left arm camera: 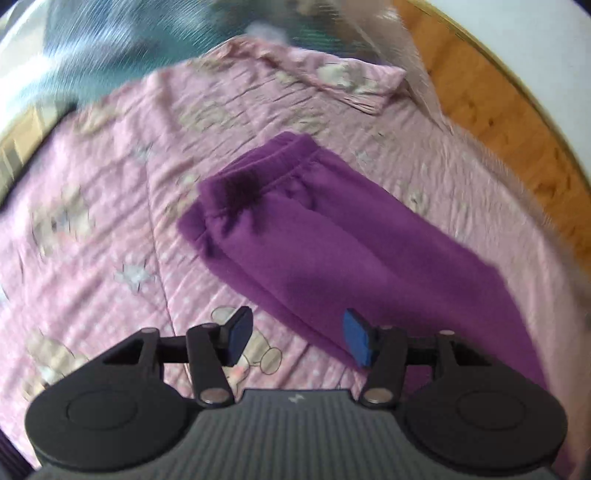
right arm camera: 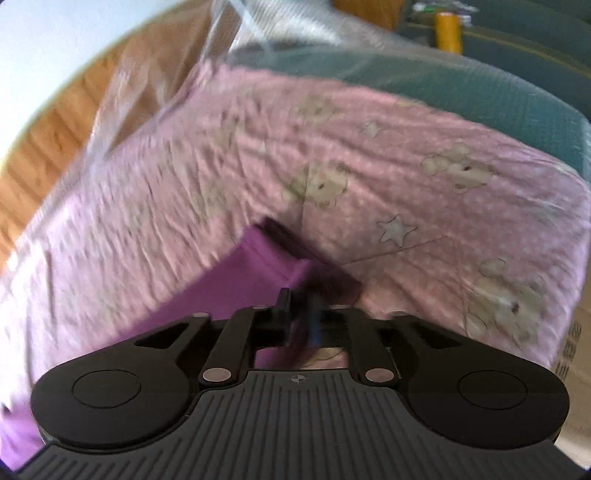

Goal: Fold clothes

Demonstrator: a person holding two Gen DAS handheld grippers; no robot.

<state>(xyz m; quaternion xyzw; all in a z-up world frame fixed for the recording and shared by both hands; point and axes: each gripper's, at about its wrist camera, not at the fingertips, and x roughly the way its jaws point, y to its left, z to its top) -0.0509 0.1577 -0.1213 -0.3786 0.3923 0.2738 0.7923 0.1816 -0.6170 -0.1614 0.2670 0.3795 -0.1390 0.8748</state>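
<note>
**One purple garment, two grippers**

One purple garment is seen folded on the pink bedsheet. Left gripper is held open, empty, above its edge. Right gripper is shown narrowed around purple cloth; blur hides whether it is pinched. A yellow bottle is shown only rightward.

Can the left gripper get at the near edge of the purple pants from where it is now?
Probably yes: the left gripper is open just above the purple pants' near edge, nothing lying between.

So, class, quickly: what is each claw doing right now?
Left claw: open, empty, over the edge of the purple trousers.
Right claw: narrowly apart at the purple fabric; too blurred to tell whether it grips.
</note>
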